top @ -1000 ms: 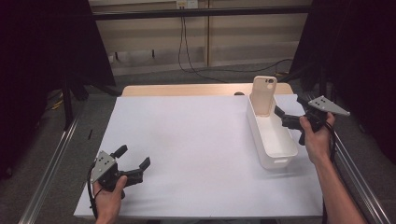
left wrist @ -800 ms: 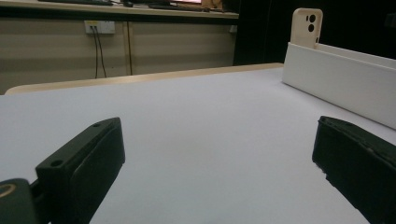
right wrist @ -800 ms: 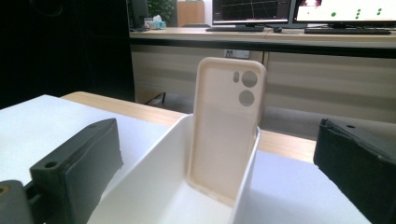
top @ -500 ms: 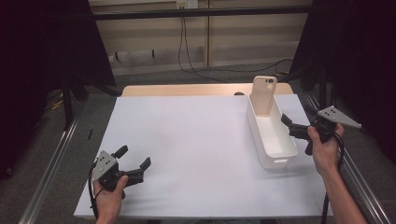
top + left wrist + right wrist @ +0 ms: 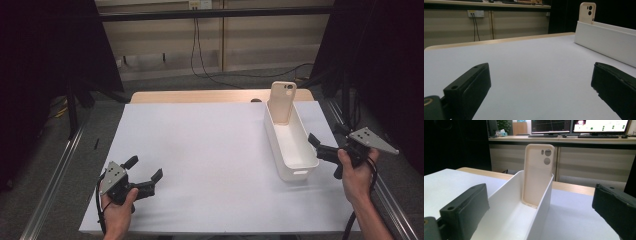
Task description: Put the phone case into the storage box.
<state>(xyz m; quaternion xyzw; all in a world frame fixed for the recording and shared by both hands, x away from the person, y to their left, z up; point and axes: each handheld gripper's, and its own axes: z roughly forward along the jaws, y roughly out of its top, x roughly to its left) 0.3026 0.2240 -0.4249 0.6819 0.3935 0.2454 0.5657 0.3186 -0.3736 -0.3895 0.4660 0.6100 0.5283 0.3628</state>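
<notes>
A long white bin [image 5: 289,159] sits on the right side of the white table sheet [image 5: 210,150]. At the bin's far end a beige phone case [image 5: 282,102] stands upright, leaning on the end wall. My right gripper [image 5: 324,137] is open and holds nothing, just right of the bin's near end. Its view looks along the bin [image 5: 506,210] to the case [image 5: 537,175], camera cut-outs at the top. My left gripper [image 5: 145,168] rests open and holds nothing near the sheet's front left corner, with the bin [image 5: 604,37] and case [image 5: 587,12] far off.
A wooden tabletop strip [image 5: 200,96] shows beyond the sheet. Metal rails [image 5: 55,175] run along both sides of the table. Cables hang on the back wall [image 5: 200,45]. Monitors [image 5: 579,125] stand on a desk behind.
My right gripper has drawn back from beside the bin's far half toward its near end and a little to the right. The left gripper has stayed put.
</notes>
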